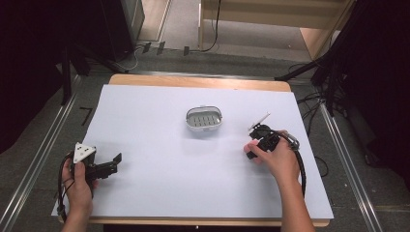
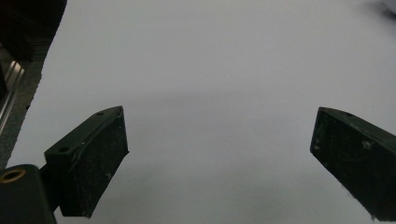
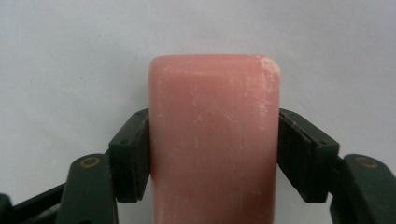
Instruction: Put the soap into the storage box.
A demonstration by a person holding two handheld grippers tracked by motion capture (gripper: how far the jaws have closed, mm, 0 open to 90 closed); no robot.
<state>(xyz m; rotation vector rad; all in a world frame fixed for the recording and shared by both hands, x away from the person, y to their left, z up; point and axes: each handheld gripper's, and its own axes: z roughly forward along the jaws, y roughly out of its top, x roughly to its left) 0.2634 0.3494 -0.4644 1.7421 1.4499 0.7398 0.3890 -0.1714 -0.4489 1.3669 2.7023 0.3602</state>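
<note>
— Looking along my right gripper (image 3: 214, 154) first: what sits between the jaws?

— A pink soap bar (image 3: 214, 140), clamped. Both black pads press flat against its long sides, so the jaws stand about one bar-width apart. Its long axis runs straight away from the camera, along the jaws, and its rounded far end points past the fingertips over the white sheet (image 3: 70, 56). The face I see is scuffed with pale scratches.

— And from above?

— In the high view I see my right hand (image 1: 278, 157) wrapped around that gripper (image 1: 255, 145) at the right of the sheet, jaws aimed toward the table's middle. The bar itself I cannot make out there; the hand and gripper body cover it.

— The left gripper (image 2: 219, 158)?

— Spread wide with nothing between the jaws, just bare white sheet beneath. In the high view my left hand (image 1: 80, 181) holds it near the sheet's near-left corner, grey three-cornered plate (image 1: 84, 152) on top, jaws pointing right.

— Farther out?

— A white oval soap dish (image 1: 204, 119) with a slotted grey tray sits mid-sheet, apart from both grippers, its long axis running left to right. Beyond it, the wooden table edge (image 1: 198, 81), then grey floor with cables.
</note>
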